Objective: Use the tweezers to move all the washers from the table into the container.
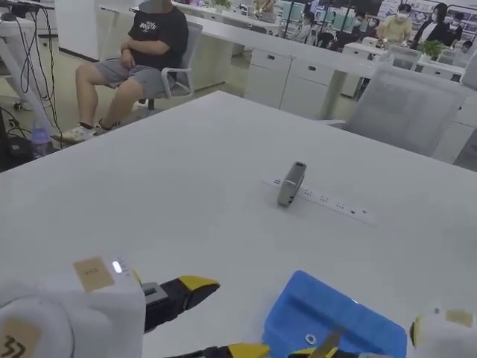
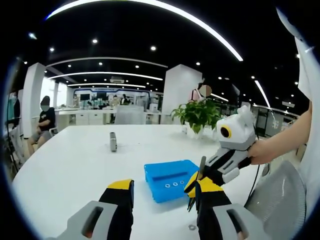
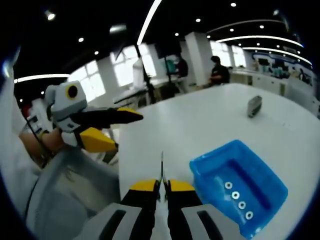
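A blue container (image 1: 350,317) sits near the table's front edge, with several washers (image 3: 236,195) lying in it. One loose washer (image 2: 192,227) lies on the white table beside the container. My right gripper (image 3: 161,184) is shut on thin tweezers (image 3: 161,167). In the left gripper view, the right gripper (image 2: 200,182) hangs by the container's right side, and the tweezers (image 2: 191,202) point down above the loose washer. Whether the tips hold anything I cannot tell. My left gripper (image 2: 162,186) stands open and holds nothing, left of the container (image 2: 169,180).
A small grey device (image 1: 291,183) lies on a flat power strip (image 1: 328,200) mid-table. A person sits on a chair (image 1: 145,52) beyond the far left edge. A grey chair (image 1: 406,104) stands at the far right. A potted plant (image 2: 199,114) is behind the table.
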A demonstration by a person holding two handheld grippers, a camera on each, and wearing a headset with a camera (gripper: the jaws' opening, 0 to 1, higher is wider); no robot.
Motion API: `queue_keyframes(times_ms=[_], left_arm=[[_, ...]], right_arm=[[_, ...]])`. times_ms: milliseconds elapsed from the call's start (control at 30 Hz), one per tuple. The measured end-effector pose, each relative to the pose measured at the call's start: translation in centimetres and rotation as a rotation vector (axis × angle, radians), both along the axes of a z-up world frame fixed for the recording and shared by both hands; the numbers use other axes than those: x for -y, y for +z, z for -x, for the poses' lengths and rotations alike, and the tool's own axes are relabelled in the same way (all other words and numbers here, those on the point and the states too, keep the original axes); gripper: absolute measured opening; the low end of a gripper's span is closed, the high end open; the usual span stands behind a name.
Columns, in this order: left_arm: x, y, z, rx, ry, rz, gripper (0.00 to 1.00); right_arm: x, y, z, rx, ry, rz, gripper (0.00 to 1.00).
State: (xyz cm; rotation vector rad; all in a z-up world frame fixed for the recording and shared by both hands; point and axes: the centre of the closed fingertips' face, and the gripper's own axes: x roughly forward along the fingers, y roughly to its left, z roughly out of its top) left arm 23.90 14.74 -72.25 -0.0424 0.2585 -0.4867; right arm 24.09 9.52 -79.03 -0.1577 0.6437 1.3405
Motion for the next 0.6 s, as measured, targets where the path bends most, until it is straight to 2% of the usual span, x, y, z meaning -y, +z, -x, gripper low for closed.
queue_keyframes(times_ms=[167, 333, 600], left_arm=[[0.1, 0.0, 0.0, -0.002, -0.003, -0.002, 0.48], [0.1, -0.1, 0.0, -0.005, -0.003, 0.0, 0.48], [0.2, -0.1, 0.0, -0.008, -0.011, -0.003, 0.48]], right_arm=[[0.0, -1.4, 0.8, -0.038, -0.003, 0.01, 0.04], [0.0, -2.4, 1.4, -0.042, 0.004, 0.028, 0.04], [0.0, -2.8, 1.5, -0.046, 0.005, 0.03, 0.04]])
